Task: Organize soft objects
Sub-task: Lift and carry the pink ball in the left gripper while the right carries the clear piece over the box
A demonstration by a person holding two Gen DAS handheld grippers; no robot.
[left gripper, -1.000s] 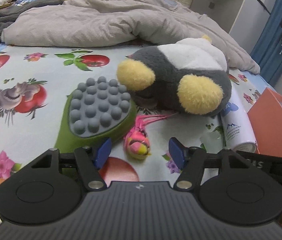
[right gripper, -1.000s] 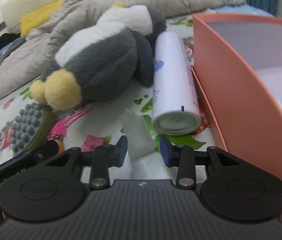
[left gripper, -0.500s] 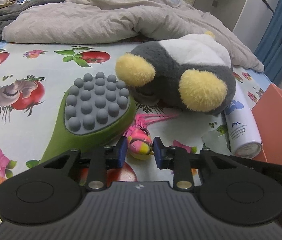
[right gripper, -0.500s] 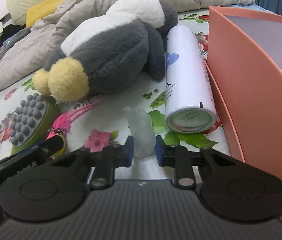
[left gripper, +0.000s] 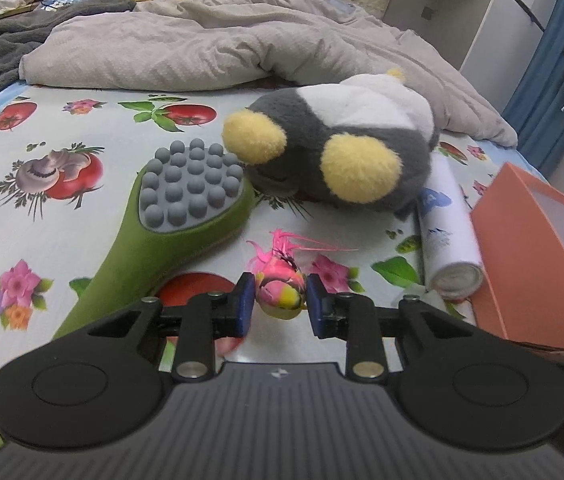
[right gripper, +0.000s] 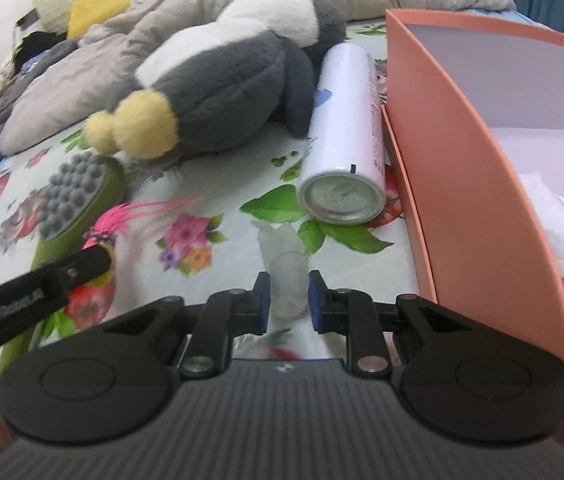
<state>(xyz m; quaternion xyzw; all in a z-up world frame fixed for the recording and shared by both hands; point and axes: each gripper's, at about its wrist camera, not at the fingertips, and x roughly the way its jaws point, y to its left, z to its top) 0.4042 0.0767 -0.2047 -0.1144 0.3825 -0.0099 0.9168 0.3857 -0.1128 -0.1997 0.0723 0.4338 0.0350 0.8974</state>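
My left gripper [left gripper: 276, 304] is shut on a small pink and yellow soft toy [left gripper: 280, 286] with pink tassels, held just above the bedsheet. My right gripper [right gripper: 286, 300] is shut on a translucent white soft toy [right gripper: 286, 280], also lifted a little. A grey, white and yellow plush penguin [left gripper: 337, 156] lies on the bed ahead; it also shows in the right wrist view [right gripper: 222, 76]. An open orange box [right gripper: 477, 152] stands at the right, with something white inside [right gripper: 561, 232]. The left gripper's finger [right gripper: 42, 280] shows at the left of the right wrist view.
A green massage brush with grey nubs [left gripper: 178, 208] lies left of the penguin. A white spray can [right gripper: 345, 136] lies between the penguin and the box. A crumpled grey duvet [left gripper: 210, 48] and pillows fill the back of the flower-print bed.
Both grippers have closed on their toys and lifted them slightly off the sheet. Both views have pulled back and up a little.
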